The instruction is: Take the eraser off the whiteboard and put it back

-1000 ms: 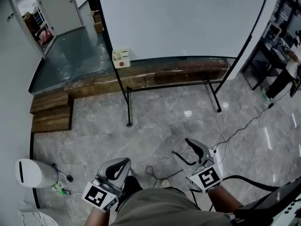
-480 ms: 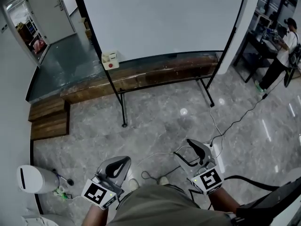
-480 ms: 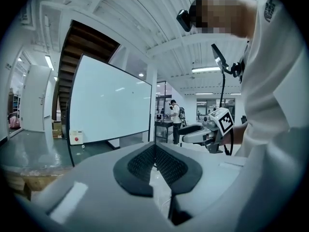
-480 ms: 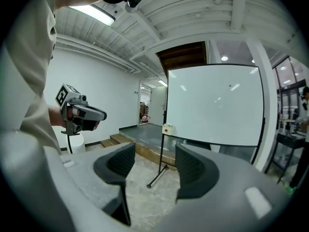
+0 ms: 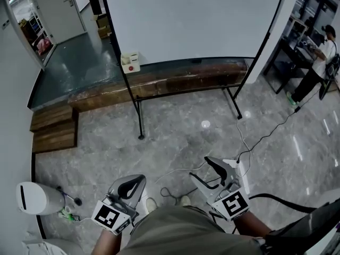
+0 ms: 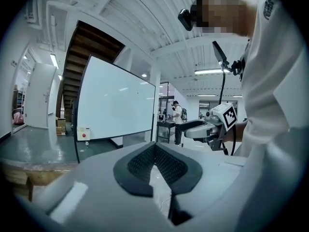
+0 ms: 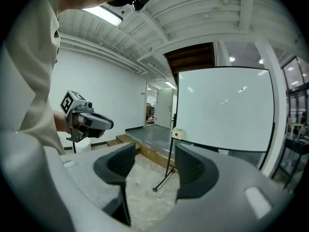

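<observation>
Far ahead, upper left: cream red-dotted eraser block (image 5: 130, 62) on large white whiteboard (image 5: 196, 20), nearer clenched, empty left gripper (image 5: 140, 180); right gripper (image 5: 200, 167) spread, empty.

Grey marbled floor (image 5: 175, 137) fills the middle, with a black cable (image 5: 268, 136) crossing its right side. A raised wooden platform (image 5: 175, 82) runs across above it. Wooden steps (image 5: 50, 129) sit at left, a doorway (image 5: 37, 25) upper left, a white bin (image 5: 34, 198) lower left.

Wooden steps (image 5: 53, 129) sit at the left edge of the stone floor (image 5: 175, 137), and a white round bin (image 5: 34, 198) stands near its lower left corner. A black cable (image 5: 276, 128) trails across the floor toward a person (image 5: 319, 57) standing at the right edge.
</observation>
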The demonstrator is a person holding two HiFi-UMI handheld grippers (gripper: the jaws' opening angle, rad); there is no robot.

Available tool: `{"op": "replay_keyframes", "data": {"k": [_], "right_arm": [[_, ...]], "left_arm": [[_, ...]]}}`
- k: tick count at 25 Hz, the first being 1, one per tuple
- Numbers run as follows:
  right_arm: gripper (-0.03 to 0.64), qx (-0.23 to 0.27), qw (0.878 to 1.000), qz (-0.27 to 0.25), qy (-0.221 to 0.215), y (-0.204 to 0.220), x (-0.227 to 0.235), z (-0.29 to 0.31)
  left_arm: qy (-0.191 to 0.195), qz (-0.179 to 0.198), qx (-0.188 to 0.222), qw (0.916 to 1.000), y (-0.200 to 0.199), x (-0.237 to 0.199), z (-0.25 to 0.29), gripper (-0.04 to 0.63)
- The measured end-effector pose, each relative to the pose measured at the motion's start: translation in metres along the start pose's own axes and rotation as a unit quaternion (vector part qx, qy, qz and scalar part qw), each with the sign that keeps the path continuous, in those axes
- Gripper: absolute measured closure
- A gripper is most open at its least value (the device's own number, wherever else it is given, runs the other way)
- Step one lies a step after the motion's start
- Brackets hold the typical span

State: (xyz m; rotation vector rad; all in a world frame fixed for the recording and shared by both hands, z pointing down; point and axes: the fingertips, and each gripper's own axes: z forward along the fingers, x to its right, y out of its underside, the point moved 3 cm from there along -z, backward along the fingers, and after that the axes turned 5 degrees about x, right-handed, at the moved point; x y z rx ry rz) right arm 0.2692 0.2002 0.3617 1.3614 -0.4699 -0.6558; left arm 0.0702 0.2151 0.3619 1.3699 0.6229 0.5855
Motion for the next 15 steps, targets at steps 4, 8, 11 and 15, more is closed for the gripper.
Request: {"op": "replay_keyframes", "data": {"k": [4, 8, 11, 15], "right_arm": [[0.354, 0.000, 1.000, -0.005, -0.011, -0.001, -0.013, 0.010], [0.354, -0.003, 1.000, -0.011, -0.015, -0.004, -0.025, 0.018], [0.354, -0.005, 1.000, -0.015, -0.014, -0.006, -0.033, 0.025], [0.354, -0.015, 1.000, -0.016, -0.007, -0.007, -0.045, 0.035]], "left_arm": [[-0.005, 0.000, 0.005, 1.0000, 0.000, -0.007, -0.009, 0.591], [-0.006, -0.004, 0.007, 0.9999, 0.003, -0.012, -0.020, 0.591], [-0.003, -0.004, 0.011, 0.9999, 0.004, -0.018, -0.027, 0.591], [0.004, -0.010, 0.013, 0.9999, 0.009, -0.029, -0.038, 0.591]]}}
